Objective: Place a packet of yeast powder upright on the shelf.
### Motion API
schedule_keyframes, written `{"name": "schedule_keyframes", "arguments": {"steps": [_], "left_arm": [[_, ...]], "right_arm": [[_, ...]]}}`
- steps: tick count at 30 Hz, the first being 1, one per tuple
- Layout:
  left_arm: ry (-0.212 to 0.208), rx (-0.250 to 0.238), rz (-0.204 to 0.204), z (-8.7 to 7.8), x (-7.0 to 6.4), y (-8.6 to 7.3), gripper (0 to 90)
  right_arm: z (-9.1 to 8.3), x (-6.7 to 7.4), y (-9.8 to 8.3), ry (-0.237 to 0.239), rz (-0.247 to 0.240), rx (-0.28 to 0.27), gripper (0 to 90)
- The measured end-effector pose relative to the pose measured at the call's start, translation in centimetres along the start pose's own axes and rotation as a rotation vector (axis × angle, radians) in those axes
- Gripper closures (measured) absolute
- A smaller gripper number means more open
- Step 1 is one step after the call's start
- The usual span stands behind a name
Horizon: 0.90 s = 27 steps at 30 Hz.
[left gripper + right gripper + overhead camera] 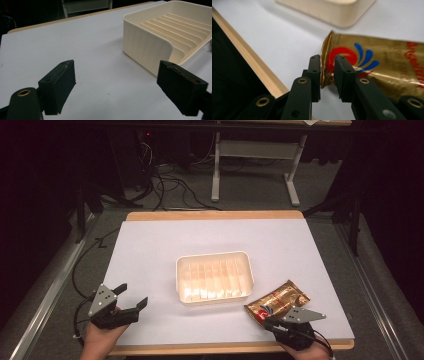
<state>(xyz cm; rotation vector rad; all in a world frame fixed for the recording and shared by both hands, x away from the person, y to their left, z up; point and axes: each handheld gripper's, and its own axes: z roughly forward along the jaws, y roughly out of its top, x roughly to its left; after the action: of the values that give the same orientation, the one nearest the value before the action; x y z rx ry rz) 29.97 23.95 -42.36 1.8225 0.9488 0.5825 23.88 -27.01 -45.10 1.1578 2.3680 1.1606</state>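
Over on the left, the left gripper (131, 296) hovers low above the white table (150, 250), near its front left corner, jaws spread wide with bare tabletop between them. In the left gripper view the two black pads (58, 83) stand well apart, and the cream ribbed tray (160, 32) sits beyond the far one, not touching it. The person's left hand (102, 335) comes in from the bottom edge, wrapped around the gripper's body (grey three-cornered plate on top).

Moving to the centre: the cream ribbed tray (215, 276) lies flat in the middle of the table, long side facing the person, nothing visible inside it.

Now the right side. A gold foil packet (277, 303) with a red and blue swirl lies on the table just beside the tray's front right corner, apart from it, angled toward the right. The right gripper (264, 319) is at the packet's near end, close to the table's wooden front edge. In the right gripper view the jaws are nearly together, and the crinkled end of the gold foil packet (387, 65) stands up between the pads (315, 72). The edge of the foil sits in the narrow gap, though whether the pads actually press on it I cannot tell (a sliver of space shows on one side).
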Motion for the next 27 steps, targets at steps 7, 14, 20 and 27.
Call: {"name": "schedule_keyframes", "arguments": {"steps": [7, 14, 20, 27], "left_arm": [[0.026, -0.011, -0.016, -1.0, 0.3, -0.4, 15.8], [0.058, 0.000, -0.031, -2.2, 0.6, -1.1, 15.8], [0.075, 0.002, -0.055, -2.8, 1.0, -1.6, 15.8], [0.089, 0.014, -0.056, -2.8, 1.4, -1.8, 15.7]], "right_arm": [[-2.2, -2.9, 0.4, -0.109, 0.089, -0.147, 78.7], [-2.5, -6.8, 0.4, -0.215, 0.193, -0.192, 78.7], [-2.4, -8.8, 0.4, -0.281, 0.244, -0.205, 77.9], [-2.8, -10.4, -0.4, -0.316, 0.292, -0.208, 72.2]]}}
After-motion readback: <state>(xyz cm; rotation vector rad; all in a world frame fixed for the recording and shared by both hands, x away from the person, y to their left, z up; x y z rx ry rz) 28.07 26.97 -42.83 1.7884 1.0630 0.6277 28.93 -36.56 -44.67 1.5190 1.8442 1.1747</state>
